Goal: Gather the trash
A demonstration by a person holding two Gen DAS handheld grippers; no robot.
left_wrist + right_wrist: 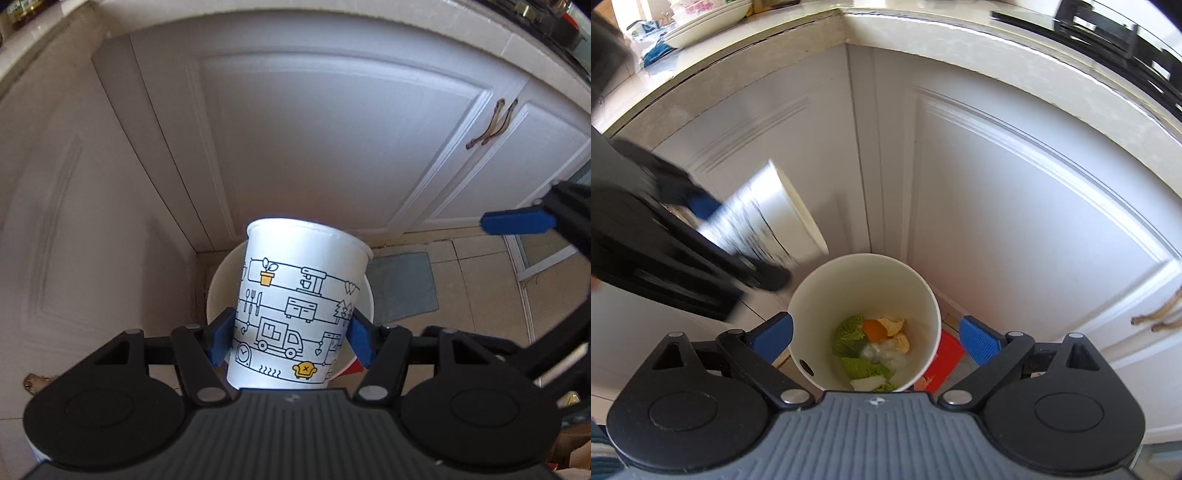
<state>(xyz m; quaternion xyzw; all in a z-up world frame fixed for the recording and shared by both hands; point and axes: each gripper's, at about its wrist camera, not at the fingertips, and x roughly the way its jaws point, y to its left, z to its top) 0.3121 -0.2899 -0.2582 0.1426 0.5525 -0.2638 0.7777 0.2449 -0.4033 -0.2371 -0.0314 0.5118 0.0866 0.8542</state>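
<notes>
- Left gripper: blue pads clamped on the lower wall of a printed paper cup, one pad at each side. The cup is carried mouth away from the camera, its long axis running along the fingers and tipped downward.
- Printed paper cup, second sighting: in the right wrist view it is blurred, up and to the left of the bin's mouth, rim turned toward the cabinet corner. It is above and beside the opening, not inside it.
- White waste bin: round, open-topped, standing on the floor in the corner of the white cabinet doors. In the left wrist view its rim shows directly behind and below the held cup.
- Bin contents: green, orange and white scraps at the bottom.
- Right gripper: jaws wide apart, nothing between the pads; it looks straight down into the bin.
- Deciding relation: the bin's mouth lies below and just ahead of the cup's rim, so the left hand is the one placed to drop it. Judged need: bring the cup over the opening before letting go.
- Red item: on the floor just beside the bin; kind unclear.
</notes>
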